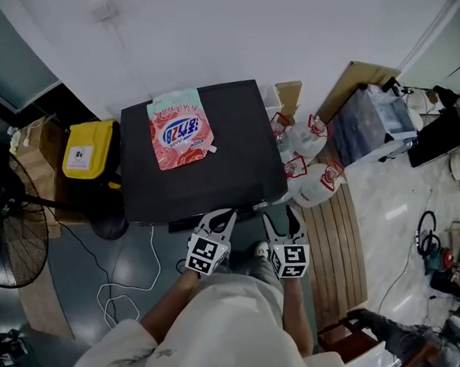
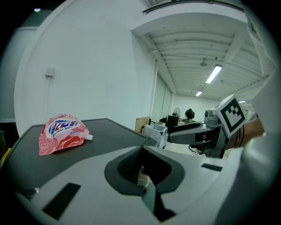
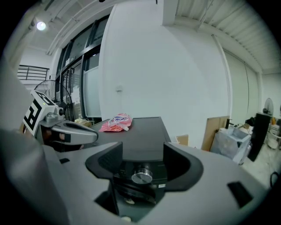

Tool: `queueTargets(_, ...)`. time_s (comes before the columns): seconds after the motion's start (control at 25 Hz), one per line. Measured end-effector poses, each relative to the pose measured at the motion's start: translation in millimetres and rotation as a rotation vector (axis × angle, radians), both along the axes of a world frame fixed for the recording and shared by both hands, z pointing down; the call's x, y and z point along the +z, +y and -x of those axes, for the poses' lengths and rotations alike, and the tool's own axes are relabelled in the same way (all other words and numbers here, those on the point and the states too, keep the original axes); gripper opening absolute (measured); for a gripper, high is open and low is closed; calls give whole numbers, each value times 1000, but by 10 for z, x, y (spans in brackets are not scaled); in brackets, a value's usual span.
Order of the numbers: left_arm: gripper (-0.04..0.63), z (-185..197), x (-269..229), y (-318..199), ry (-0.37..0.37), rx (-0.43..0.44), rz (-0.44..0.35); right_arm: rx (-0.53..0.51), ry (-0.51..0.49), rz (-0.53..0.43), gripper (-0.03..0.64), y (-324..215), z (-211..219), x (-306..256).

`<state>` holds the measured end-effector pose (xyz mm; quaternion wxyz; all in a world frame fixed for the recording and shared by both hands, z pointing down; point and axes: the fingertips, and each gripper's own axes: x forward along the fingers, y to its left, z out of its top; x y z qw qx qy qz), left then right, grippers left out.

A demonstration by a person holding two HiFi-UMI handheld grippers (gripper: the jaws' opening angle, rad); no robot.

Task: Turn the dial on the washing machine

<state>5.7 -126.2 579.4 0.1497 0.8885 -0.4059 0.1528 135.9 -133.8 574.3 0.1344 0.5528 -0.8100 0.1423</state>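
The washing machine (image 1: pixel 215 178) is a black box with a flat top, and a pink detergent pouch (image 1: pixel 179 131) lies on its far left part. Its silver dial (image 3: pixel 142 176) sits on the front panel. My right gripper (image 3: pixel 142 154) stands open with a jaw on each side of the dial, and neither pad touches it. In the head view the right gripper (image 1: pixel 280 216) is at the machine's front edge. My left gripper (image 1: pixel 222 215) hovers just left of it at the same edge, jaws shut on nothing. The left gripper (image 2: pixel 141 165) points over the machine top.
A yellow container (image 1: pixel 87 150) stands left of the machine and a floor fan (image 1: pixel 11 223) is further left. White jugs (image 1: pixel 314 182) and a clear bin (image 1: pixel 377 121) crowd the right side, beside wooden slats (image 1: pixel 338 237). A white cable (image 1: pixel 126 288) lies on the floor.
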Motion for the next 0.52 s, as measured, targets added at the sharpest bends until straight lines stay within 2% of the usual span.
queueTargets(0.52, 11, 101, -5, -87, 16, 54, -19, 56, 24, -8, 288, -38, 82, -33)
